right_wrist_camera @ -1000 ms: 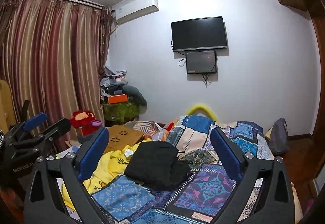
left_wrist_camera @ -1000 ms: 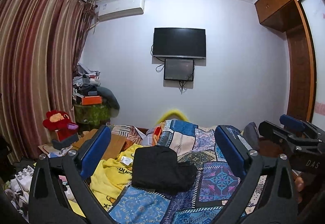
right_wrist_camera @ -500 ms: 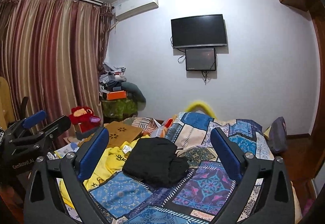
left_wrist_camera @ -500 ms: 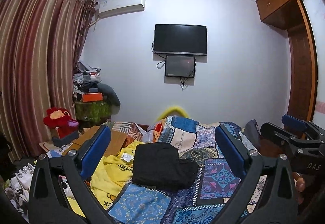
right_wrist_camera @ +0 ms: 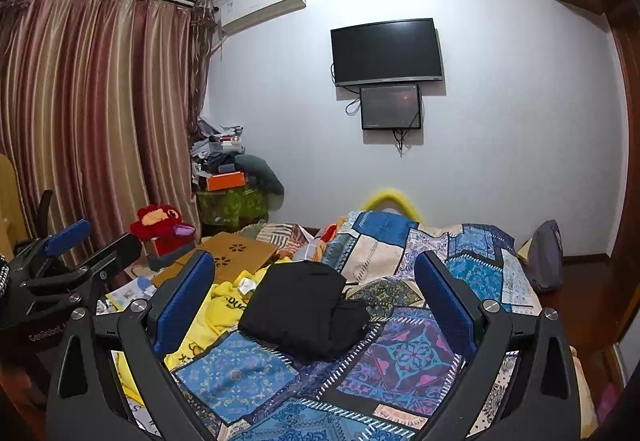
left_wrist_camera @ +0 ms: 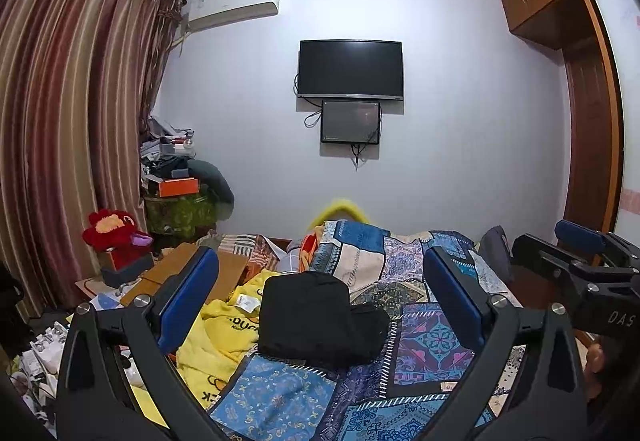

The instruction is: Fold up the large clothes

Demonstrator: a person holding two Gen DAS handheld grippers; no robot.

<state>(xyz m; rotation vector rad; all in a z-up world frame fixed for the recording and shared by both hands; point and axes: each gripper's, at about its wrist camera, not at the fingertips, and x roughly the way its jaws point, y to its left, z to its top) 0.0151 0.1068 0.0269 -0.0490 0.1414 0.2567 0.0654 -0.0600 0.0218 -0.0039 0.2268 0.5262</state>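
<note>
A black garment (left_wrist_camera: 316, 317) lies folded in a compact bundle on the patchwork bedspread (left_wrist_camera: 424, 341), also seen in the right wrist view (right_wrist_camera: 304, 309). A yellow garment (left_wrist_camera: 218, 337) lies crumpled to its left, also in the right wrist view (right_wrist_camera: 224, 301). My left gripper (left_wrist_camera: 320, 293) is open and empty, held above the bed short of the black bundle. My right gripper (right_wrist_camera: 314, 289) is open and empty, likewise above the bed. The right gripper's body shows at the right edge of the left wrist view (left_wrist_camera: 580, 273); the left gripper's body shows at the left of the right wrist view (right_wrist_camera: 52, 273).
A brown cardboard box (right_wrist_camera: 240, 253) and a red plush toy (right_wrist_camera: 160, 225) sit left of the bed. A cluttered stack (left_wrist_camera: 176, 177) stands by the striped curtain (left_wrist_camera: 68, 121). A TV (left_wrist_camera: 351, 69) hangs on the far wall. A dark bag (right_wrist_camera: 544, 257) lies at the bed's right edge.
Both grippers have tilted slightly downward and drifted a little; the room appears lower in both views. Both grippers stay open. The garments have not moved.
</note>
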